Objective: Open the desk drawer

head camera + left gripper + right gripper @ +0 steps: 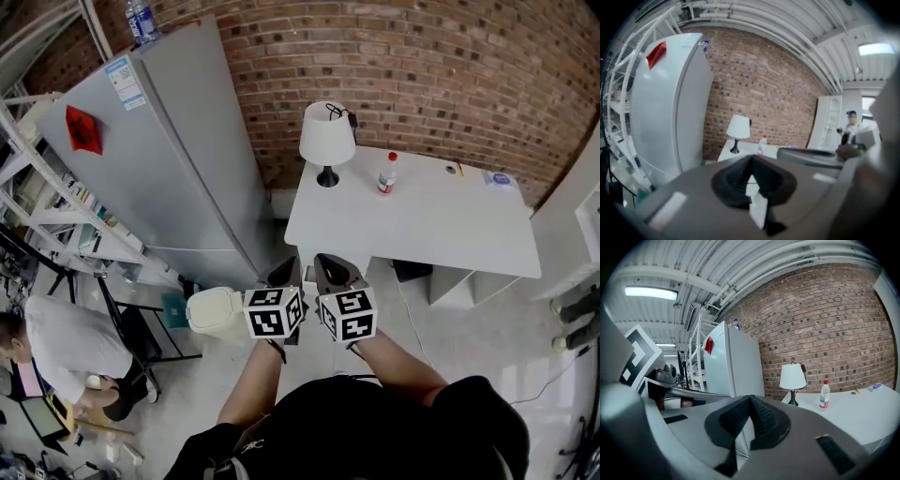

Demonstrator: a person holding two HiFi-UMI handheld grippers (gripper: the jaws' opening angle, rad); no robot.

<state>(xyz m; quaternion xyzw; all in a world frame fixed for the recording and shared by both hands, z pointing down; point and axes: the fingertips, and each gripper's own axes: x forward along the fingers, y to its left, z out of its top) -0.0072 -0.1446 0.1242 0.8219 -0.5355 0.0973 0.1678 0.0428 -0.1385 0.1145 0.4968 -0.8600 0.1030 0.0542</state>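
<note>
The white desk stands against the brick wall, and no drawer front shows in any view. On its top are a white lamp, a small bottle with a red cap and small items at the far right corner. I hold both grippers side by side just short of the desk's near left corner. The left gripper is shut with nothing in it, and so is the right gripper. In the left gripper view the gripper points at the lamp. In the right gripper view the gripper has the desk to its right.
A tall grey fridge stands left of the desk. A white bin and a black stool sit on the floor by my left gripper. A person crouches at far left beside white shelving. White shelf units stand under the desk.
</note>
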